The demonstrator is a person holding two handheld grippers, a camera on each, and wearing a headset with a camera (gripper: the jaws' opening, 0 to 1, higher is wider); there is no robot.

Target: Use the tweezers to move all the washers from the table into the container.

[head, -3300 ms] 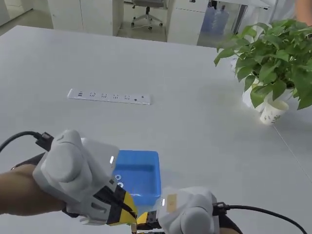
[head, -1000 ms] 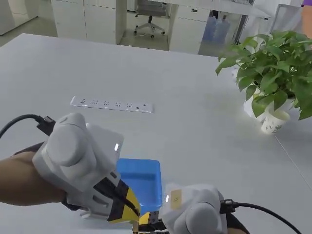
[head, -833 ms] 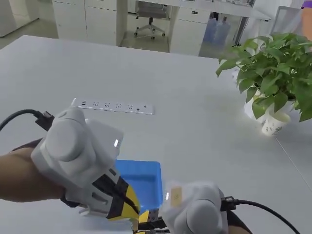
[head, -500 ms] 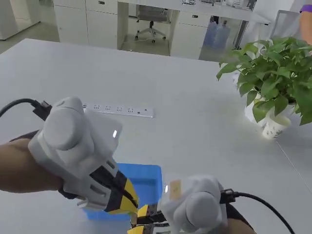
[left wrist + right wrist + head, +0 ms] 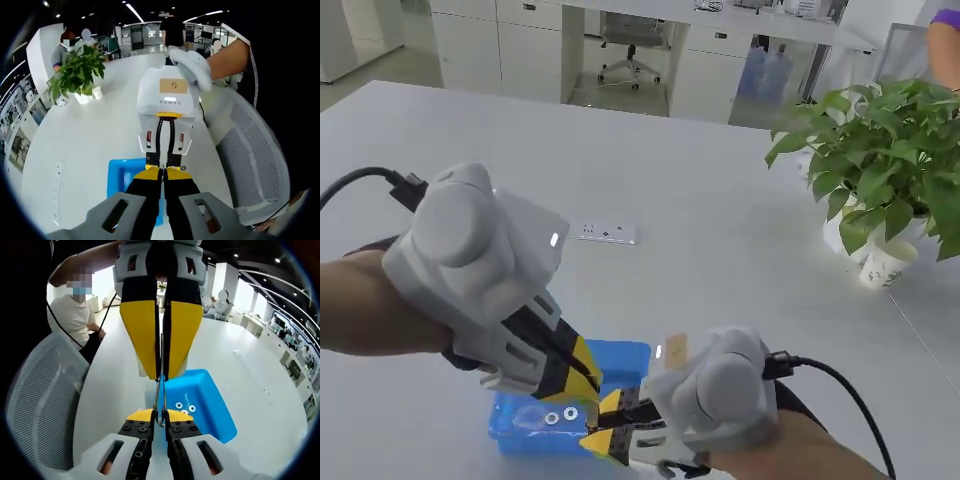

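Note:
A blue container (image 5: pixel 620 358) sits on the white table near me, with three washers (image 5: pixel 560 416) on its floor. In the right gripper view the washers (image 5: pixel 184 408) lie at the near end of the container (image 5: pixel 212 407). Thin metal tweezers (image 5: pixel 159 395) run from the left gripper (image 5: pixel 161 375) down into the right gripper (image 5: pixel 160 416), and both are shut on them. The two grippers meet tip to tip beside the container's near right corner: left gripper (image 5: pixel 582 385), right gripper (image 5: pixel 605 435). Whether the tweezers' tip carries a washer I cannot tell.
A white power strip (image 5: pixel 608 233) lies farther back, partly behind the left gripper's body. A potted plant (image 5: pixel 880 150) and a paper cup (image 5: pixel 883 262) stand at the right edge. A white mesh chair (image 5: pixel 250 150) stands beside the table, and a person (image 5: pixel 80 310) sits nearby.
The head camera has tilted down, so the container's floor and its washers have come into sight. Both grippers stay shut and tip to tip and sit higher in the picture.

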